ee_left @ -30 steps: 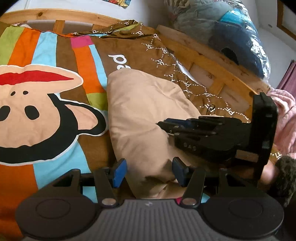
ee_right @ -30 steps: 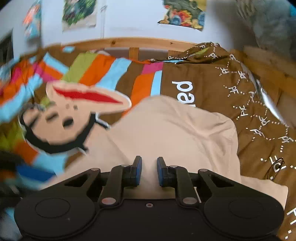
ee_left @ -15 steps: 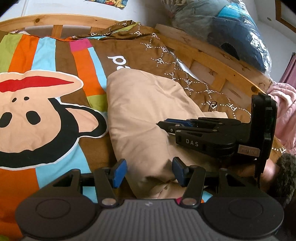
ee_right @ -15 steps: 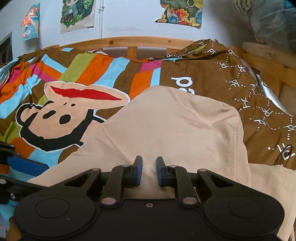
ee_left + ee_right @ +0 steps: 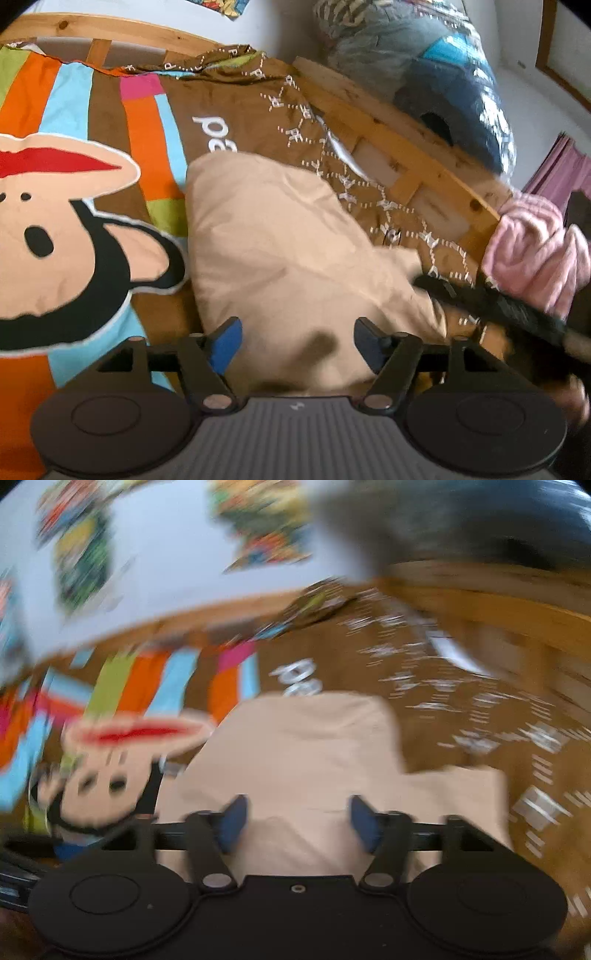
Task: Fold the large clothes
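The tan garment (image 5: 280, 251) lies on the bed (image 5: 110, 110) ahead of and under both jaws, doubled over with one flap sticking out; left gripper (image 5: 295, 347) and right gripper (image 5: 295, 823) are opening wide, pinching nothing; further folds probably remain.

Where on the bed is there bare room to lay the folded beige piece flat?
Free: the striped bedspread left of the beige garment, across the cartoon face up to the headboard. Crowded: the right side, where the bed rail, pink bundle and right gripper close in.
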`<state>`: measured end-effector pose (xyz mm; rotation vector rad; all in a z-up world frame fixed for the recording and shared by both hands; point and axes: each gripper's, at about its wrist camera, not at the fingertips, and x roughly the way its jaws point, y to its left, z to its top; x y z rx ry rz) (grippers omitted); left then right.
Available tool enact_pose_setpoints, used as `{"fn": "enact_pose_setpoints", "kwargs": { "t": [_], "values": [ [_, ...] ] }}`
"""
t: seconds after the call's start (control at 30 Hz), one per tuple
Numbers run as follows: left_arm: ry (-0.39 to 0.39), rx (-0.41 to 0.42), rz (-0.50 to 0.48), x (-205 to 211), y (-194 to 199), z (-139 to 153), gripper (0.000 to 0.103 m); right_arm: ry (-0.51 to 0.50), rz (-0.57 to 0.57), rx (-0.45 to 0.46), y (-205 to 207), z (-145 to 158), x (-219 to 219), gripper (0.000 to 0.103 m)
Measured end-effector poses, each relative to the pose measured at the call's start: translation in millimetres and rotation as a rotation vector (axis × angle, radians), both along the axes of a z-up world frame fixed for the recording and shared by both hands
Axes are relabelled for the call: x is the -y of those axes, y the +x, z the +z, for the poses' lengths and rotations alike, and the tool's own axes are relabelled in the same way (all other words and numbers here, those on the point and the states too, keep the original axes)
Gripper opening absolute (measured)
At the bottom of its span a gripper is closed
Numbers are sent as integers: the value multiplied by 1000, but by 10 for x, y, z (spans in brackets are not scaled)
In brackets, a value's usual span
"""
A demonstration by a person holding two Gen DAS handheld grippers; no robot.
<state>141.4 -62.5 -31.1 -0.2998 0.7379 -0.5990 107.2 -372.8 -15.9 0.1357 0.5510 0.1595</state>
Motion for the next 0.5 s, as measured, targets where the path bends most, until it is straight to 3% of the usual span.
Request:
{"fn": "enact_pose_setpoints", "kwargs": {
  "t": [0.1, 0.13, 0.23, 0.4, 0.5],
  "values": [
    [-1, 10, 34, -17, 97, 55, 81, 138, -170, -22, -332, 10, 245, 76],
    [3, 9, 46, -23, 124, 64, 82, 168, -218, -39, -434, -19, 305, 82],
    [26, -4, 76, -17, 179, 64, 84, 209, -328, -87, -568, -118, 451, 92],
    [67, -34, 94, -24, 173, 1, 95, 246, -464, -164, -482, -273, 682, 92],
    [65, -65, 99, -44, 187, -39, 98, 257, -484, -215, -428, -386, 725, 95]
  ]
}}
